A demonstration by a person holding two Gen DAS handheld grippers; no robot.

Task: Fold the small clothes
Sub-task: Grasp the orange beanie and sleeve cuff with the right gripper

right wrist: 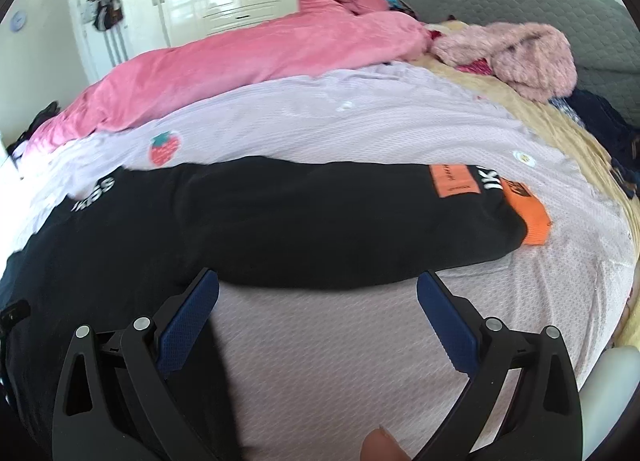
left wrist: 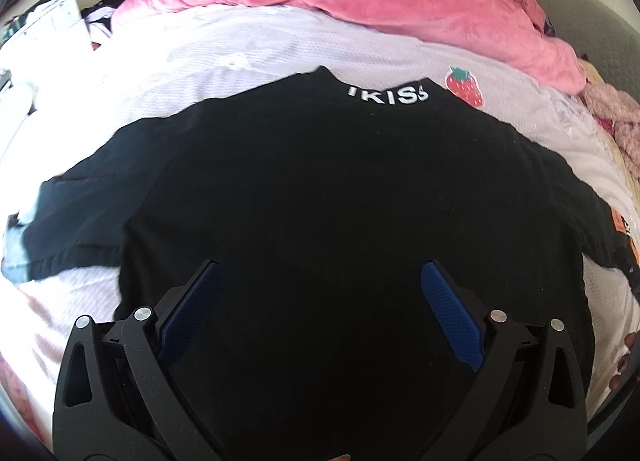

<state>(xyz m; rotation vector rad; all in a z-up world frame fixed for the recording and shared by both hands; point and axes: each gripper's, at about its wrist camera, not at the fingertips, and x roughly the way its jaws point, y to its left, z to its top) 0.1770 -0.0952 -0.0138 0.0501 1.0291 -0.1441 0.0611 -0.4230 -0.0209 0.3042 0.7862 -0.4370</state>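
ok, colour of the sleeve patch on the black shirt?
Orange patch with small dark print, on the black shirt; clearest in the right wrist view.

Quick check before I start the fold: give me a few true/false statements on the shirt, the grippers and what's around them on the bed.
1. The black shirt lies spread on a pale lilac sheet. True.
2. The left gripper is shut on the shirt's hem. False: its jaws stand wide open over the shirt's body, holding nothing.
3. The right gripper is open. True.
4. The sleeve seen from the right wrist has green patches. False: the patches near the cuff are orange.
5. A strawberry print on the sheet sits beside the shirt's collar. True.
6. The pink blanket covers the shirt. False: it is bunched up beyond the shirt, apart from it.
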